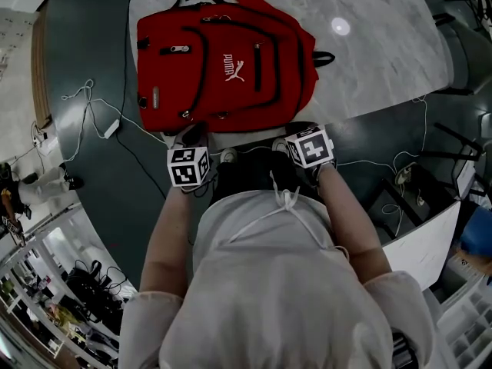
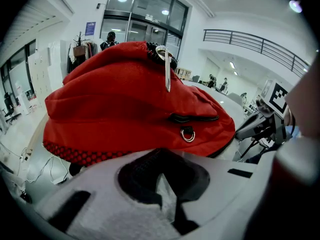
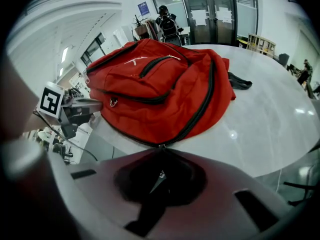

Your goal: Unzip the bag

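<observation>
A red backpack (image 1: 223, 60) with black zippers lies flat on the marble table (image 1: 384, 44), its bottom edge toward me. My left gripper (image 1: 191, 135) sits at the bag's near left corner. In the left gripper view its jaws (image 2: 162, 179) look shut with nothing of the bag between them, and the backpack (image 2: 135, 99) rises just beyond. My right gripper (image 1: 301, 129) is at the near right edge. The right gripper view shows the backpack (image 3: 160, 84) with its main zipper running down to a slider (image 3: 160, 147) at the jaws (image 3: 161, 171), which appear shut on the pull.
White cables (image 1: 92, 106) trail over the dark floor to the left of the table. The table edge (image 3: 270, 119) curves round on the right. The other gripper shows at each gripper view's side (image 2: 265, 124) (image 3: 70, 109). People stand far off by glass doors.
</observation>
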Available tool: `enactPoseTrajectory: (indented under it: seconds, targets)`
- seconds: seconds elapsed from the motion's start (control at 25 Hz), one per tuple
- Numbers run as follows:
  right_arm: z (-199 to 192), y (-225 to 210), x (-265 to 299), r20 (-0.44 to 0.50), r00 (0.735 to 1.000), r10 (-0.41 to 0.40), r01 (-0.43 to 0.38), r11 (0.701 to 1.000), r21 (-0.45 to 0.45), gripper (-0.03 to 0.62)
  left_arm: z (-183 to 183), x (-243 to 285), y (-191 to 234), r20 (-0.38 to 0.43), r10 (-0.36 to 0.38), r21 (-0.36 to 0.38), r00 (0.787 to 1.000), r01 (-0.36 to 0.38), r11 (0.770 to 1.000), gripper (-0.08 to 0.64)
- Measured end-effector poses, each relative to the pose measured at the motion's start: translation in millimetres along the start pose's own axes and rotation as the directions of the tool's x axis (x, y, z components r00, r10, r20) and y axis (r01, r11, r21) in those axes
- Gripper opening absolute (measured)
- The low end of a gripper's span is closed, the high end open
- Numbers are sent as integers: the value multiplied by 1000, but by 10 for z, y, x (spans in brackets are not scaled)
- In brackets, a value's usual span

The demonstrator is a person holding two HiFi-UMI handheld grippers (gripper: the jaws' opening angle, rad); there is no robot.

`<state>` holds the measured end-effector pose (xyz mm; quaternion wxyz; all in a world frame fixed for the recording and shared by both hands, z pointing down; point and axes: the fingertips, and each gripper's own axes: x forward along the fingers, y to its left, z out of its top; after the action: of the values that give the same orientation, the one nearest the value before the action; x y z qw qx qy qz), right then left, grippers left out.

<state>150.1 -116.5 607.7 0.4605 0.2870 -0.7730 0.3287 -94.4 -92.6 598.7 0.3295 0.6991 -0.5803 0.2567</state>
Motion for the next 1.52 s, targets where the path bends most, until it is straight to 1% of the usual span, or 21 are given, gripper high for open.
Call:
enactPoseTrajectory:
  seconds: [0.12, 0.32, 0.48, 0.68, 0.84, 0.92, 1.0, 1.08, 1.16, 1.24, 1.36, 1.44, 1.52]
  targets:
    - [-5, -72, -26, -8, 1000, -21, 21, 1000, -19, 28, -3, -4, 2, -1, 2, -4, 1000, -2, 1000, 20]
    - [16, -240, -60, -14, 996, -84, 83, 994, -69, 28, -11, 6, 5, -5, -3, -13, 1000, 3, 1000, 20]
    - [64, -315, -67, -13, 993, -118, 117, 989, -87, 28, -6, 5, 9, -8, 1, -19, 1000, -1, 1000, 20]
    - [49, -328, -49, -14, 993, -117, 116, 991, -73, 31, -17, 15, 5, -10, 6, -23, 1000, -6, 1000, 20]
    - [108, -340, -70, -26, 990, -138, 134, 983, -125, 31, -15, 34, 13, -10, 15, -27, 1000, -15, 1000, 20]
    - [139, -346, -90, -14, 987, -158, 155, 980, -123, 42, -18, 42, 8, -24, 14, -32, 1000, -15, 999, 20]
    - [189, -328, -154, 6, 984, -179, 178, 977, -118, 76, -40, 34, 6, -58, 8, -50, 998, -10, 999, 20]
    - [217, -248, -249, 15, 984, -177, 178, 976, -124, 84, -56, -8, -5, -97, 1, -70, 995, -8, 998, 20]
    - [265, -129, -334, 43, 986, -159, 163, 980, -118, 84, -24, -84, -48, -101, 3, -80, 995, -11, 997, 21]
    - [333, -7, -388, 80, 987, -136, 144, 984, -104, 83, 61, -163, -144, -68, -3, -82, 998, -3, 997, 21]
    - [523, 151, -469, 141, 984, -105, 119, 989, -92, 74, 289, -262, -388, 5, -55, -81, 998, 55, 995, 21]
    - [703, 246, -564, 187, 979, -86, 102, 992, -75, 60, 530, -341, -560, 65, -87, -58, 994, 90, 994, 21]
    - [903, 325, -687, 237, 969, -75, 94, 993, -68, 51, 835, -437, -689, 138, -107, -21, 985, 111, 994, 21]
